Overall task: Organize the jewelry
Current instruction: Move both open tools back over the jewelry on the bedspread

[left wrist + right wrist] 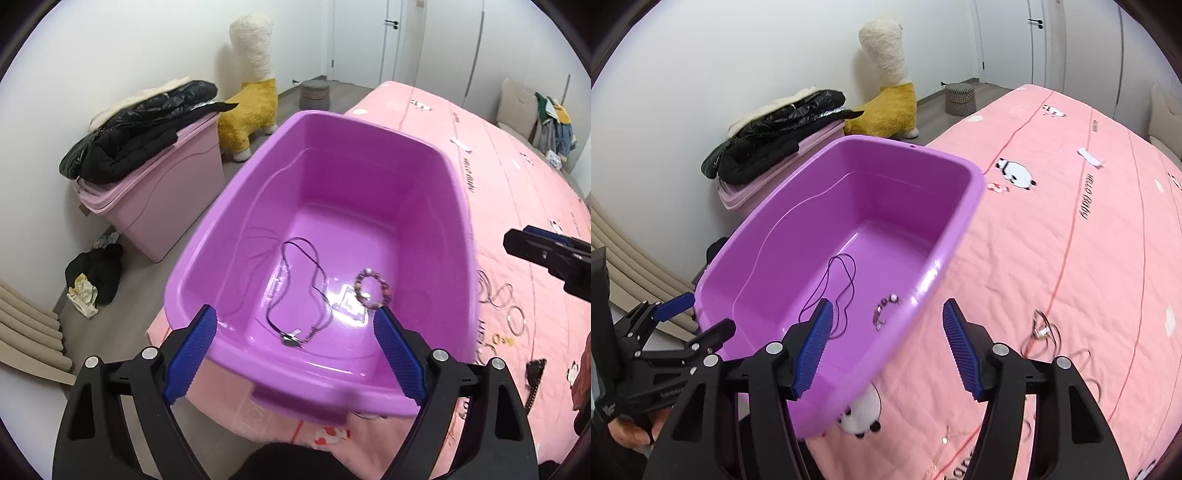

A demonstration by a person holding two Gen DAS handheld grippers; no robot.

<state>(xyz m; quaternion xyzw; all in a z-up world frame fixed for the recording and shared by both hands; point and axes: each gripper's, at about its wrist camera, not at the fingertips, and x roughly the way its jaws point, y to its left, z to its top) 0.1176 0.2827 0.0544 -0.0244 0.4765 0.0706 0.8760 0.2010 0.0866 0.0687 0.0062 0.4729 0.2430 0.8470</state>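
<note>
A purple plastic tub (458,206) sits on the corner of a pink bed; it also shows in the right wrist view (960,221). Inside lie a dark cord necklace (295,291) with a pendant and a beaded bracelet (371,288); both show in the right wrist view, necklace (842,284), bracelet (884,308). My left gripper (295,332) is open and empty over the tub's near rim. My right gripper (886,332) is open and empty above the tub's right wall. More rings and bangles (511,314) lie on the bedspread right of the tub, also in the right wrist view (1043,330).
The pink bedspread (1089,258) stretches right and far. A pink storage bin (159,206) with a black jacket (140,136) stands on the floor left of the bed. A yellow plush alpaca (255,99) and a small basket (314,94) stand beyond. Clothes (92,277) lie on the floor.
</note>
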